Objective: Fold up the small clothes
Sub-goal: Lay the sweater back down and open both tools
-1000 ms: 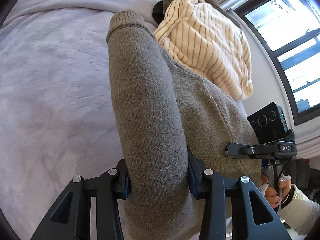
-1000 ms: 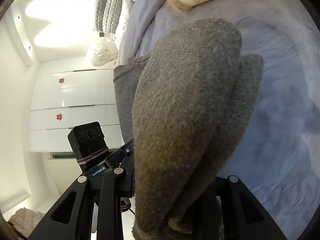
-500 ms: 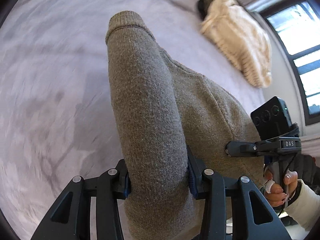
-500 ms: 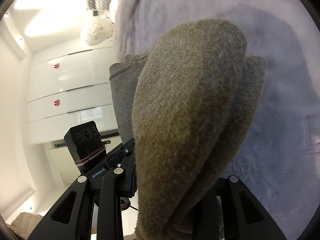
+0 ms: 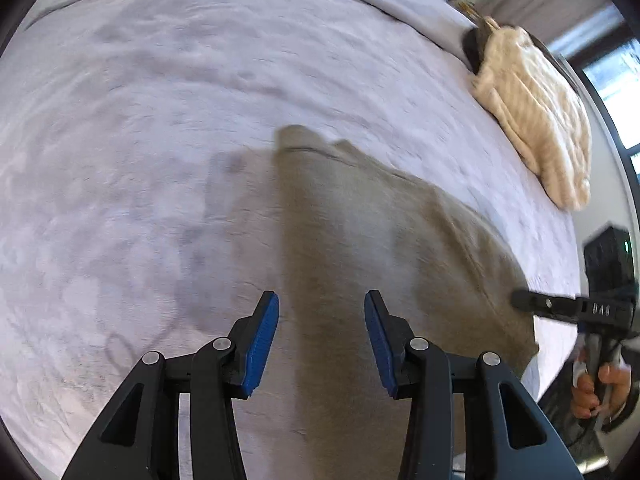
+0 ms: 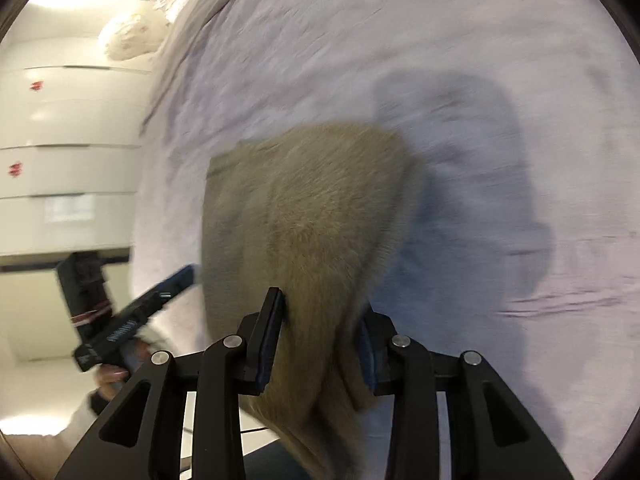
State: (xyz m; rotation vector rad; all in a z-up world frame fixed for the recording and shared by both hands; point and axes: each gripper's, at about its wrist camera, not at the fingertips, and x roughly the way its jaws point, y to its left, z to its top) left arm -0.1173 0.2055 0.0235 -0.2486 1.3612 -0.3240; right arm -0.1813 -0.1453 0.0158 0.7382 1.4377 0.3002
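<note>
- We're at the lay-down step of the fold: the grey-brown knit sweater [image 5: 360, 240] is spread out on the bed [image 5: 160, 140], running away from the left gripper [image 5: 321, 336] toward its ribbed edge far ahead of the fingers.
- Left fingers [image 5: 262, 340] are spread, blue pads clear on both sides, with a strip of the sweater lying in the gap between them. Nothing pinched on that side as far as we can see.
- The right gripper [image 6: 318, 344] is pinching a bunched handful of the same sweater, and the knit bulges up ahead of its fingers [image 6: 268, 340]. The far pad is mostly buried in fabric, but the cloth looks squeezed between the two.
- Both grippers are tipped steeply down at the bed. In the left view we see the other tool off to the right of the fingers, with a hand [image 5: 596, 388] wrapped round its handle.
- Next move, we reckon: the right side has to set its bunch down flat and let go, then both grippers need to pick up an edge or sleeve for the fold itself.
- Stuff is blurry, so exact edges are hard to call.
- The cream striped garment [image 5: 536, 120] sits well beyond the fingers, up to the right, untouched.
</note>
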